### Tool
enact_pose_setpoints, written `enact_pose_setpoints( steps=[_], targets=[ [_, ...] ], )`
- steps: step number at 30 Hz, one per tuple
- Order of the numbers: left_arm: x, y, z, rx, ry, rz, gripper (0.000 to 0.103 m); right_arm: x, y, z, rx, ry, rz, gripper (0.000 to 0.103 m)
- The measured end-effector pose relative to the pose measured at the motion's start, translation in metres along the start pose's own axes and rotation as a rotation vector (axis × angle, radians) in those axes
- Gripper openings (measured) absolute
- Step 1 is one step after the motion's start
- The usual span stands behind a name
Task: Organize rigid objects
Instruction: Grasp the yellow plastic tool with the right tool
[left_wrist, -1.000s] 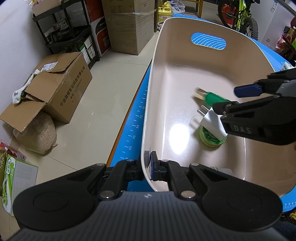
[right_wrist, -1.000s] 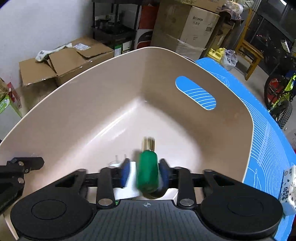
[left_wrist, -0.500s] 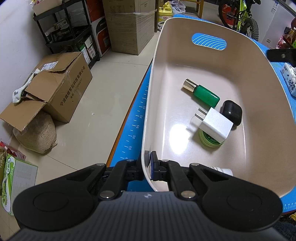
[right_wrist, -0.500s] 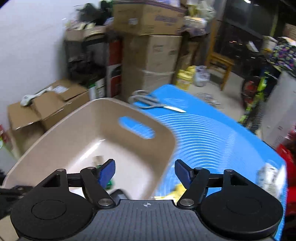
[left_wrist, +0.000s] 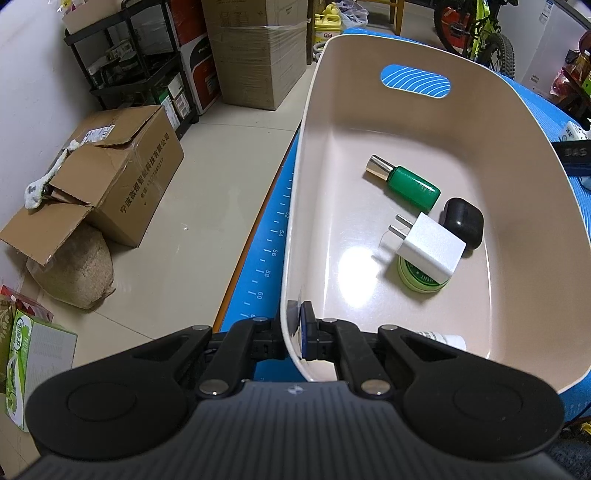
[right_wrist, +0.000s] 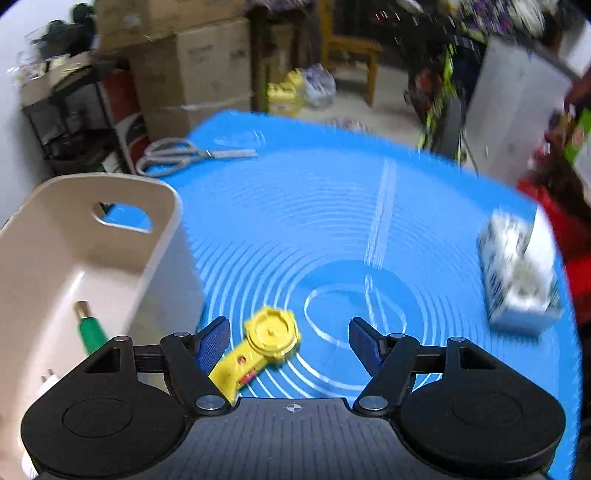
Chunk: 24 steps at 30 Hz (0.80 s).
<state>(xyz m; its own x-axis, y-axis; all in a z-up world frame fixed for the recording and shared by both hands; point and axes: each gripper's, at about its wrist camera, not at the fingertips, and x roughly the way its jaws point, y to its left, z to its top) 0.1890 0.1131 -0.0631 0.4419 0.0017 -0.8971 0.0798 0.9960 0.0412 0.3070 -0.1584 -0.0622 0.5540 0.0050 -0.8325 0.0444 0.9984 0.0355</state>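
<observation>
- left hand-held gripper (left_wrist: 299, 334): clamped on the near rim of the beige bin (left_wrist: 535, 155), one finger inside the wall, one outside. likely there to pin the bin so drops don't shove it across the blue mat (right_wrist: 332, 206).
- right hand-held gripper (right_wrist: 290, 343): fingers spread wide, nothing between them, hovering low over the mat. looks like an approach on the next item.
- yellow toy (right_wrist: 264, 345): flat on the mat at 6 o'clock of the right view, just outside the bin wall. round head sits between the fingers nearer the left one; handle runs back under the left finger. spread of the fingers suits the round head, but centring needed before closing, else clips the edge and skids.
- already inside the bin: green bottle (left_wrist: 406, 182) on its side, gold cap toward 10 o'clock; black case (left_wrist: 461, 221) just beside it at 4 o'clock; white plug adapter (left_wrist: 430, 245) resting tilted on the green tin (left_wrist: 421, 278). lying down, not stacked upright, so consistent with loose drops. room left along the 9 o'clock side of the floor.
- white capped item at the bin's near end partly hidden behind the left gripper; can't tell what.
- still out on the mat: scissors (right_wrist: 184, 157) at 11 o'clock beyond the bin, tissue pack (right_wrist: 517, 280) at 3 o'clock (blurred, soft, probably not a target).
- worktop under the mat not discernible.
</observation>
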Motion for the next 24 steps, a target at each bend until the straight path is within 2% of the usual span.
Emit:
enact_pose_setpoints(
  steps=[6,12,16,17,19,20,24],
  targets=[
    [0.001,0.0,0.001,0.009,0.0,0.002,0.008,0.037,-0.002,-0.007,0.104,0.044,0.059,0.076],
    [0.001,0.001,0.001,0.009,0.0,0.001,0.008,0.059,0.004,-0.01,0.086,0.049,0.021,0.076],
    [0.001,0.001,0.001,0.007,0.003,0.0,0.008,0.062,0.01,-0.014,0.064,0.006,-0.022,0.076],
    [0.001,0.001,0.001,0.006,0.003,0.0,0.008,0.062,0.012,-0.016,0.062,-0.004,-0.029,0.075],
    [0.001,0.0,0.001,0.006,0.003,0.0,0.008,0.061,0.018,-0.018,0.035,-0.02,-0.048,0.065],
    [0.001,0.0,0.002,0.005,0.004,0.0,0.008,0.059,0.019,-0.019,0.021,-0.033,-0.04,0.053],
    [0.002,0.001,0.001,0.004,0.003,-0.001,0.008,0.054,0.019,-0.024,0.021,-0.04,-0.044,0.053]
  ],
)
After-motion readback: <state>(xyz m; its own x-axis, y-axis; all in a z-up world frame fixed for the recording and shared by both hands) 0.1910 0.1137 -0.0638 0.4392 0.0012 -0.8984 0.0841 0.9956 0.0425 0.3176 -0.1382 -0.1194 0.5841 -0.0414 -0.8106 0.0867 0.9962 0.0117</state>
